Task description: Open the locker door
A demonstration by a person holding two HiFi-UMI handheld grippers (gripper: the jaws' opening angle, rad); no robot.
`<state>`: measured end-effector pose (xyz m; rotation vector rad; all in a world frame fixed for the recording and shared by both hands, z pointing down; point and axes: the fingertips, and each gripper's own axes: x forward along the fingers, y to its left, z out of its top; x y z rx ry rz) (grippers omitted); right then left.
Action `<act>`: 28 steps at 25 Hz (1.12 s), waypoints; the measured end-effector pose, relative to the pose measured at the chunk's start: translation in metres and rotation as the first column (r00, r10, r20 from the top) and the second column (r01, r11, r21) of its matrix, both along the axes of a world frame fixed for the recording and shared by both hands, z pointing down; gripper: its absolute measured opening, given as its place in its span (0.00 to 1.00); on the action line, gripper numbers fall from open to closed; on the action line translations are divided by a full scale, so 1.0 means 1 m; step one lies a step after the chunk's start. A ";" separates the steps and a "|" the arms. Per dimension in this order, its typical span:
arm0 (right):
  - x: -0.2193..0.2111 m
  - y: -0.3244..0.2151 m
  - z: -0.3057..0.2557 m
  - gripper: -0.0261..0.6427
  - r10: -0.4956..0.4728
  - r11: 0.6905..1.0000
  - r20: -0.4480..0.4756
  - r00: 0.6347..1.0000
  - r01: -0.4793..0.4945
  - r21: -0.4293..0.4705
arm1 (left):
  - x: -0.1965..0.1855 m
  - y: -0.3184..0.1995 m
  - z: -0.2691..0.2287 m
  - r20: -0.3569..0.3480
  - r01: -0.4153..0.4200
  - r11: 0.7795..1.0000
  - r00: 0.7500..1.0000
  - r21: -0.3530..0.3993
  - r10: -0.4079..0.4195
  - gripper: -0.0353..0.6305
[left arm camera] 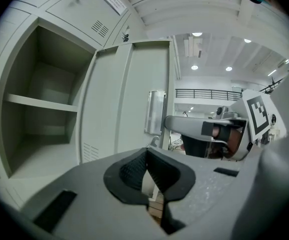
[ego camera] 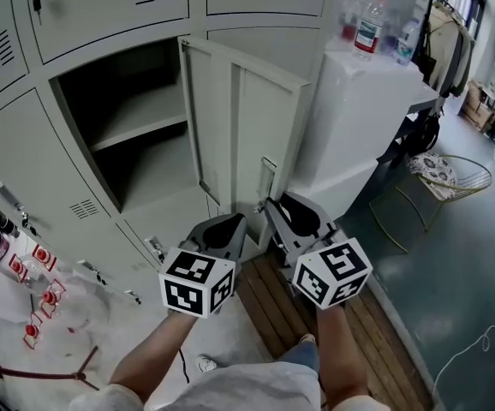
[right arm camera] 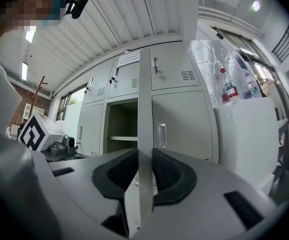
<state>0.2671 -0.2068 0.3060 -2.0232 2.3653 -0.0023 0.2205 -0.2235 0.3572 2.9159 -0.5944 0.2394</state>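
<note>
The locker door [ego camera: 239, 135] is seen swung open at twelve o'clock, beside the open compartment [ego camera: 128, 135]. Its free edge is pinched by the right gripper [right arm camera: 145, 156], jaws closed onto it. The left gripper [left arm camera: 147, 154] is held at seven o'clock, closed on nothing.

Bright, even indoor light; ceiling lamps [left arm camera: 197, 34] glare slightly; both gripper views fisheye w/ dark corners.

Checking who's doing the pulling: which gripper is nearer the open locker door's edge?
Right. The right gripper is clamped on the locker door at its free edge; the left gripper sits apart, on the door's inner side, holding nothing.
</note>
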 end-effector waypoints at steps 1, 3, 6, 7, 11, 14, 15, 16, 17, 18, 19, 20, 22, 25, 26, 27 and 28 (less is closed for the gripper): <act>0.004 -0.001 0.000 0.16 0.000 1.000 -0.001 1.000 0.000 0.000 | 0.003 0.000 0.000 0.001 0.002 1.000 1.000 0.000 -0.002 0.06; 0.013 -0.002 0.000 0.16 0.001 1.000 -0.002 1.000 -0.001 0.002 | 0.007 0.000 0.001 0.002 0.011 1.000 1.000 0.001 -0.011 0.06; 0.023 -0.005 0.000 0.16 -0.003 1.000 -0.006 1.000 0.003 0.004 | 0.013 -0.004 0.001 0.002 0.027 1.000 1.000 0.002 -0.027 0.06; 0.026 -0.006 0.000 0.16 -0.005 1.000 -0.008 1.000 0.005 0.004 | 0.015 -0.004 0.001 0.001 0.031 1.000 1.000 0.003 -0.031 0.06; 0.035 -0.009 0.001 0.16 -0.002 1.000 -0.014 1.000 0.002 0.002 | 0.021 -0.007 -0.001 -0.005 0.039 0.999 0.999 0.007 -0.039 0.06; 0.037 -0.010 0.000 0.16 0.005 1.000 -0.030 1.000 -0.005 0.002 | 0.026 -0.009 -0.003 -0.016 0.040 0.999 0.999 0.006 -0.040 0.06; 0.037 -0.010 0.000 0.16 0.010 1.000 -0.037 0.999 -0.009 0.001 | 0.028 -0.008 -0.003 -0.018 0.037 0.999 0.999 0.006 -0.037 0.06; 0.037 -0.010 0.000 0.16 0.015 1.000 -0.044 0.999 -0.015 0.000 | 0.030 -0.008 -0.003 -0.020 0.032 0.999 0.999 0.005 -0.032 0.06; 0.037 -0.009 0.000 0.16 0.022 1.000 -0.050 0.999 -0.022 -0.001 | 0.032 -0.007 -0.004 -0.021 0.027 1.000 0.999 0.005 -0.027 0.06; 0.037 -0.009 0.000 0.16 0.028 1.000 -0.053 0.998 -0.029 -0.003 | 0.033 -0.006 -0.004 -0.022 0.022 1.000 1.000 0.005 -0.022 0.06; 0.037 -0.008 0.001 0.16 0.035 0.999 -0.056 0.998 -0.035 -0.006 | 0.033 -0.005 -0.004 -0.023 0.018 1.000 1.000 0.005 -0.018 0.06; 0.036 -0.008 0.001 0.16 0.042 0.999 -0.059 0.997 -0.042 -0.009 | 0.032 -0.005 -0.005 -0.024 0.014 1.000 1.000 0.006 -0.014 0.06; 0.036 -0.006 0.001 0.16 0.059 0.998 -0.070 0.996 -0.061 -0.014 | 0.031 -0.004 -0.006 -0.026 0.008 1.000 1.000 0.008 -0.008 0.06; 0.035 -0.002 0.002 0.16 0.092 0.995 -0.084 0.992 -0.095 -0.021 | 0.026 -0.001 -0.007 -0.026 -0.001 1.000 1.000 0.009 0.001 0.06; 0.035 0.000 0.002 0.16 0.103 0.994 -0.086 0.991 -0.106 -0.022 | 0.025 0.000 -0.007 -0.025 -0.003 1.000 1.000 0.008 0.004 0.06; 0.034 0.002 0.002 0.16 0.113 0.993 -0.087 0.990 -0.115 -0.022 | 0.023 0.001 -0.007 -0.025 -0.005 1.000 1.000 0.007 0.005 0.06; 0.033 0.003 0.002 0.16 0.120 0.992 -0.088 0.989 -0.123 -0.021 | 0.020 0.001 -0.007 -0.025 -0.007 1.000 1.000 0.006 0.007 0.06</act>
